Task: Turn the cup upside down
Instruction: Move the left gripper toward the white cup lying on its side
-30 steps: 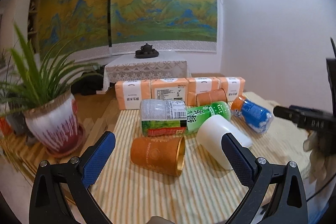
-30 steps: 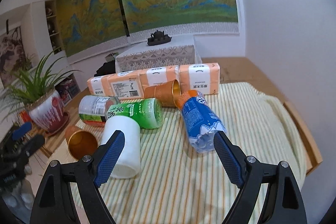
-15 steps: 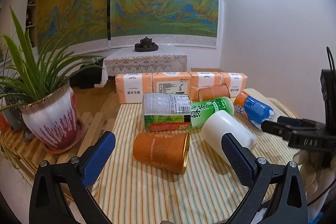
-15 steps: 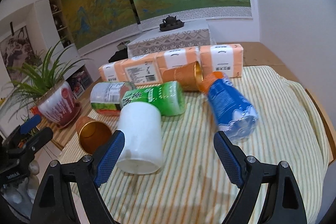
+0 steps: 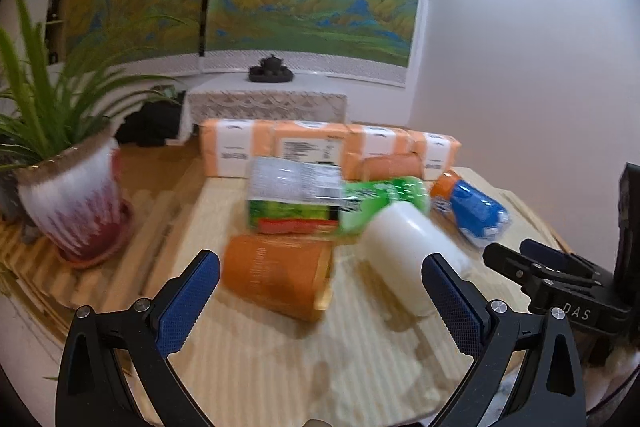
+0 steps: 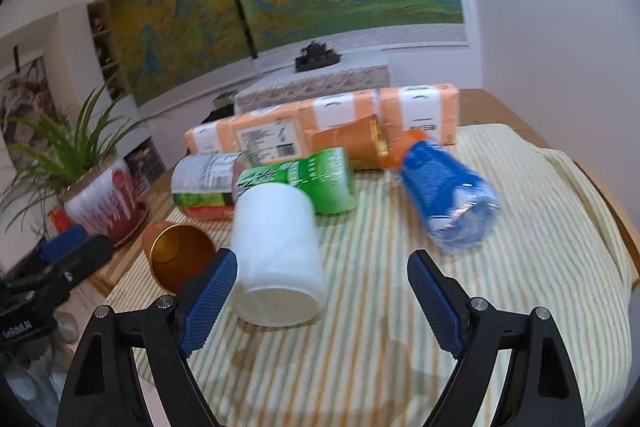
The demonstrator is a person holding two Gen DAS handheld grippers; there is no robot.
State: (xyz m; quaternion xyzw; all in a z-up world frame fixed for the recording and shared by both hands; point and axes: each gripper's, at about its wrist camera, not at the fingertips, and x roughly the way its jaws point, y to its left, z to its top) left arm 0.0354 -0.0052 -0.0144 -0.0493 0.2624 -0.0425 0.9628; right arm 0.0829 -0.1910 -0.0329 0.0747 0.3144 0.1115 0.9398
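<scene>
A white cup (image 6: 276,255) lies on its side on the striped cloth, flat base toward the right wrist camera; it also shows in the left wrist view (image 5: 404,255). An orange cup with a gold inside (image 5: 276,275) lies on its side to its left, seen too in the right wrist view (image 6: 178,253). A second orange cup (image 6: 352,143) lies further back. My left gripper (image 5: 320,307) is open and empty, just short of the orange cup. My right gripper (image 6: 322,299) is open and empty, its left finger beside the white cup's base.
A green bottle (image 6: 300,179), a labelled bottle (image 6: 204,183) and a blue bottle (image 6: 444,195) lie on the cloth. Orange tissue packs (image 6: 320,123) line the back. A potted plant (image 5: 72,195) stands at left. The table's right edge (image 6: 612,203) is near.
Both grippers have moved forward and lower toward the cups, which now look larger. The jaws stay open. Nothing on the cloth has moved.
</scene>
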